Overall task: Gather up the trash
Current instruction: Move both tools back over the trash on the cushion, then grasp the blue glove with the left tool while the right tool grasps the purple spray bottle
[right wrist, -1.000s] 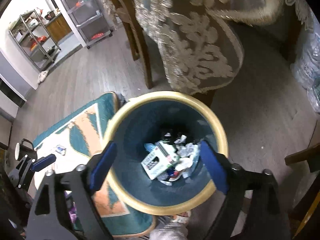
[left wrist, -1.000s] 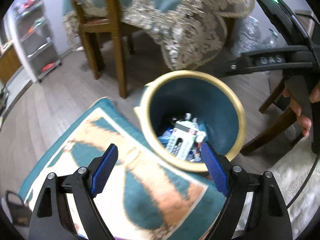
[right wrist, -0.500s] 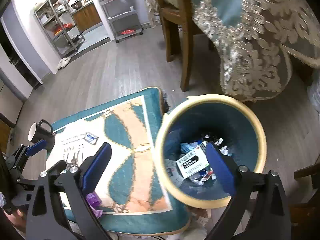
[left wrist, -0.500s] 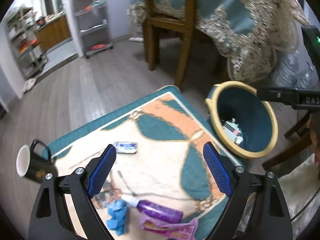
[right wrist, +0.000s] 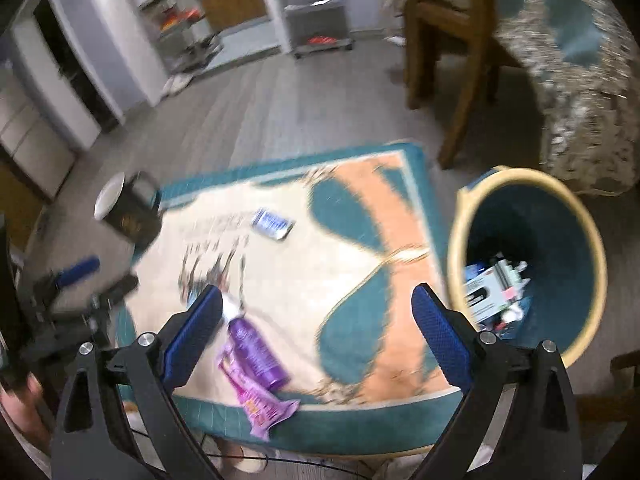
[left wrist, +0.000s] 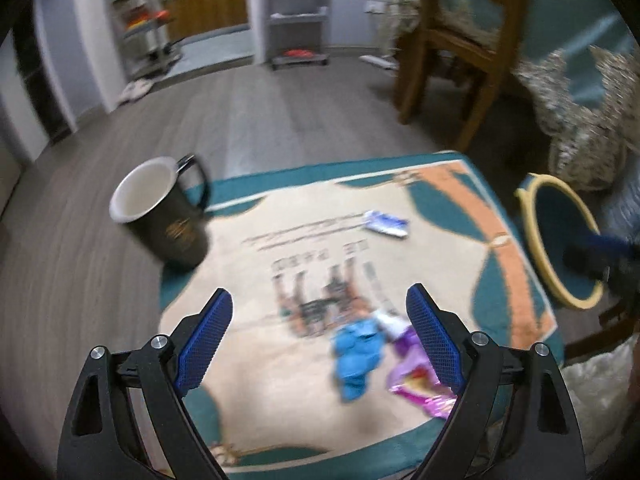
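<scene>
My left gripper [left wrist: 318, 328] is open above a patterned mat [left wrist: 280, 400]; a crumpled blue piece [left wrist: 356, 356] and a purple wrapper [left wrist: 416, 384] lie between and just inside its right finger. A small blue-and-white packet [left wrist: 386, 224] lies farther out. My right gripper [right wrist: 318, 320] is open and empty over the same mat [right wrist: 360, 300], with a purple bottle [right wrist: 256, 348] and the purple wrapper [right wrist: 260, 404] near its left finger. The teal bin with a yellow rim [right wrist: 456, 240] stands to the right, holding a white box [right wrist: 488, 288] and other scraps. The left gripper [right wrist: 80, 276] shows at the left.
A dark mug with a white inside [left wrist: 160, 216] stands at the mat's far left corner. A wooden chair [left wrist: 448, 40] and a lace-edged tablecloth [left wrist: 580, 120] are beyond the bin [left wrist: 560, 296]. Metal shelves [left wrist: 296, 12] line the far wall across grey floor.
Both grippers have swung left, away from over the bin to above the mat. The bin now sits at the right edge of both views, and the mug and loose trash have come into sight.
</scene>
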The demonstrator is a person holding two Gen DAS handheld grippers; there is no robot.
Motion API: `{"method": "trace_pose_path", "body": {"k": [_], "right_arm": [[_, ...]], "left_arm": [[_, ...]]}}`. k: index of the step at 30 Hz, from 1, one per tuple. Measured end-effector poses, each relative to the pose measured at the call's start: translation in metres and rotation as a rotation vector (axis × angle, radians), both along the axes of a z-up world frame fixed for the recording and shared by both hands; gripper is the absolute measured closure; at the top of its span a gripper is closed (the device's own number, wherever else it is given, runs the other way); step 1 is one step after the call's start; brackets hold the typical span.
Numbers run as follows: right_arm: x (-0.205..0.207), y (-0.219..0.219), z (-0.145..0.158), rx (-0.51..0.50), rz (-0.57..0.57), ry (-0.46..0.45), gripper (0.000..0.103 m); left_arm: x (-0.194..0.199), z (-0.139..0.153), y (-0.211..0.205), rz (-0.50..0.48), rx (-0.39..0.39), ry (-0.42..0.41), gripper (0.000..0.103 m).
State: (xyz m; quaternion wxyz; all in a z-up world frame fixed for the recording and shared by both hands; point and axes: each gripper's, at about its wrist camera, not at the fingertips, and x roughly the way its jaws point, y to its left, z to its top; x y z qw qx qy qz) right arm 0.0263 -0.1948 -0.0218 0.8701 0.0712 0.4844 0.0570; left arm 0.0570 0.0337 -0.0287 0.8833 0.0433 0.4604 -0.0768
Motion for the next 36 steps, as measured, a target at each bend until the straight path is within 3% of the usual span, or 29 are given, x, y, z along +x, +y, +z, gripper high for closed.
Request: {"method": "trace_pose_path", "body": {"k": [4, 8, 14, 18, 28, 36], "right_arm": [[-0.008, 0.032, -0.043, -0.013, 0.048, 0.101, 0.011], [-0.006, 0.058, -0.072, -0.063, 0.157, 0.154, 0.04], [-0.006, 0.076, -0.094, -0.056, 0.259, 0.206, 0.063], [-0.005, 0.082, -0.105, -0.069, 0.292, 0.248, 0.065], [0.015, 0.082, -0.121, -0.06, 0.316, 0.254, 0.068], [0.016, 0.068, -0.105, -0.039, 0.259, 0.2, 0.07]], "left_arm": [[0.005, -0.007, 0.022, 0.065, 0.006, 0.029, 0.014], [0.005, -0.012, 0.031, 0.076, -0.011, 0.049, 0.014], [0.009, -0.029, 0.037, 0.095, -0.063, 0.129, 0.014], [0.01, -0.031, 0.032, 0.086, -0.054, 0.136, 0.014], [0.01, -0.038, 0.032, 0.086, -0.034, 0.156, 0.015], [0.006, -0.056, 0.005, -0.028, -0.05, 0.229, 0.027]]}}
